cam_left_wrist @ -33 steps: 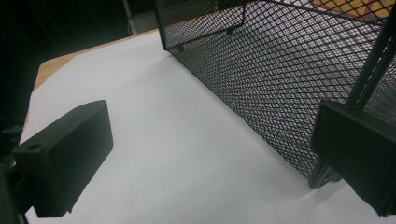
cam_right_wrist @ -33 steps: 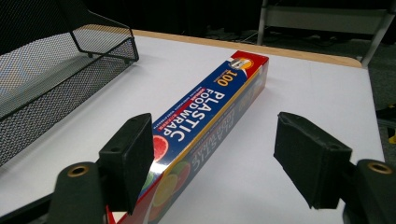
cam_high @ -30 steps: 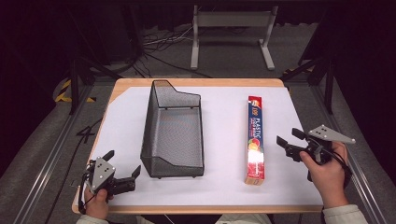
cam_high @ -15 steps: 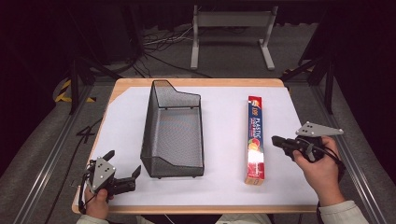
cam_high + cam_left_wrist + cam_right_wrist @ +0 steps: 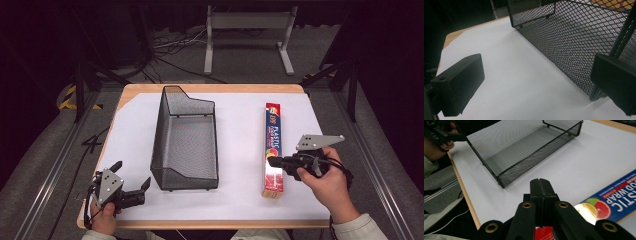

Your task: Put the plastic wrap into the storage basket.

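Your right claw (image 5: 276,161) is hovering with its jaws pressed together and nothing between them, its tip just over the near part of the plastic wrap box (image 5: 273,145), which is lying lengthwise on the white tabletop (image 5: 240,150). Your left claw (image 5: 134,189) is resting with jaws apart beside the mesh basket's (image 5: 186,142) near corner.

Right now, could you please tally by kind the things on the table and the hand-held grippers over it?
Black mesh basket: 1
Plastic wrap box: 1
Hand-held grippers: 2, the left hand-held gripper open and the right hand-held gripper shut, empty
Total: 4
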Motion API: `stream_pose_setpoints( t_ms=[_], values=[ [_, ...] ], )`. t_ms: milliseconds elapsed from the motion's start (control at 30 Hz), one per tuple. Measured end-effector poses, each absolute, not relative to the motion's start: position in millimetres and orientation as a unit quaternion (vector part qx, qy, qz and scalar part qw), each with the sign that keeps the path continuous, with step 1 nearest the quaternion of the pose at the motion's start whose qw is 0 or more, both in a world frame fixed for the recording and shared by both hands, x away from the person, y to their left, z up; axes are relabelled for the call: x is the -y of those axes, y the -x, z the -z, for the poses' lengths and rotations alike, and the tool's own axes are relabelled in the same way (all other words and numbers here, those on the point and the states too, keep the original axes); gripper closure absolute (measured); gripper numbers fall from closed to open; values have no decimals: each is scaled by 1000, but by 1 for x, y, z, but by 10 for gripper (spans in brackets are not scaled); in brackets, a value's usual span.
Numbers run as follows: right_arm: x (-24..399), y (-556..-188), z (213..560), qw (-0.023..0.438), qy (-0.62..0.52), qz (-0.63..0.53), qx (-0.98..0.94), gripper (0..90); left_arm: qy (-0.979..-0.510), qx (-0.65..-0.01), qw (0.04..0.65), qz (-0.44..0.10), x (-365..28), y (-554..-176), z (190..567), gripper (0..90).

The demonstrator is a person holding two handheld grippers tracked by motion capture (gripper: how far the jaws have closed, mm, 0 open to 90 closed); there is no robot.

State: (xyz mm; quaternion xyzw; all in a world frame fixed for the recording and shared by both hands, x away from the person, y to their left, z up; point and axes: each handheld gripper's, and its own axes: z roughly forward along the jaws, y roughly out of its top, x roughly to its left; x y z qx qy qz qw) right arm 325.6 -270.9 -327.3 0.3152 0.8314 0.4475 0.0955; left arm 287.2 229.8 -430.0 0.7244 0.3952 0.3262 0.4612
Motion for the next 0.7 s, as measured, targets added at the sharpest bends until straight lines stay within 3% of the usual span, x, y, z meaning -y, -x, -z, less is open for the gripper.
stream_pose_setpoints(
  t_ms=[433, 700],
  values=[
    [252, -333, 352, 58, -306, -404, -860, 900, -721, -397, 464, -327, -231, -287, 429, 0],
    [244, -335, 364, 64, -308, -354, -881, 900, -721, -398, 464, -327, -231, -287, 429, 0]
  ],
)
